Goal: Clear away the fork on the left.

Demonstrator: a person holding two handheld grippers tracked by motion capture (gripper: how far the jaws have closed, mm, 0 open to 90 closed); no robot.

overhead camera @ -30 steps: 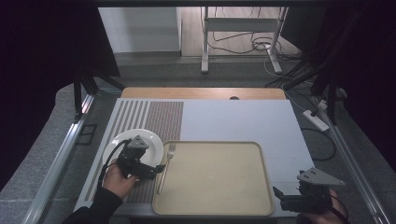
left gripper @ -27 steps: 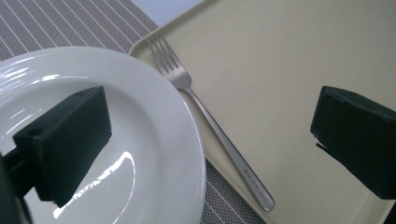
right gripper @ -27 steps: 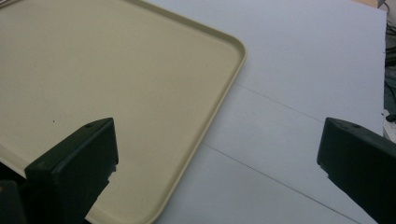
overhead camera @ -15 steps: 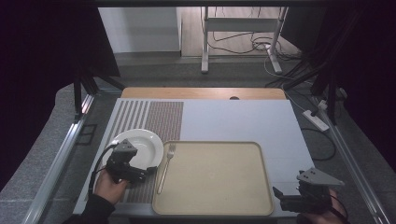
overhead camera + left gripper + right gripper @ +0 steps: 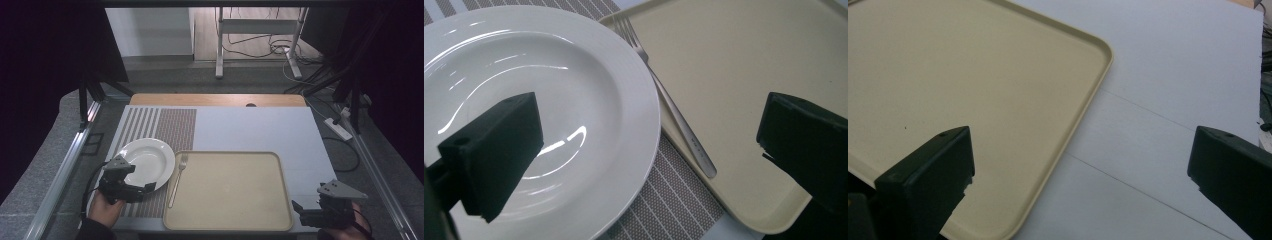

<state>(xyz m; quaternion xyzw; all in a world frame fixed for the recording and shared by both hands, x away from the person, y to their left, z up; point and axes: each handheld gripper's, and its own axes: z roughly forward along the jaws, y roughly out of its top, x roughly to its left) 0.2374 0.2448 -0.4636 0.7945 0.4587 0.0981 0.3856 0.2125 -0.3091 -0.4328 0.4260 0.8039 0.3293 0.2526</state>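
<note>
Left gripper [image 5: 131,190] has drawn back off the white plate [image 5: 145,162] toward its near rim, jaws wide and empty. Plate sits just left of the tray [image 5: 227,192], fork [image 5: 177,179] between them. Right gripper [image 5: 320,216] idles, jaws wide. Placement appears complete.

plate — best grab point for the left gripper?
Take the near rim of the white plate: it lies flat, so only the thin raised rim fits between jaws. The left gripper is open there; avoid the side beside the fork and tray.
</note>
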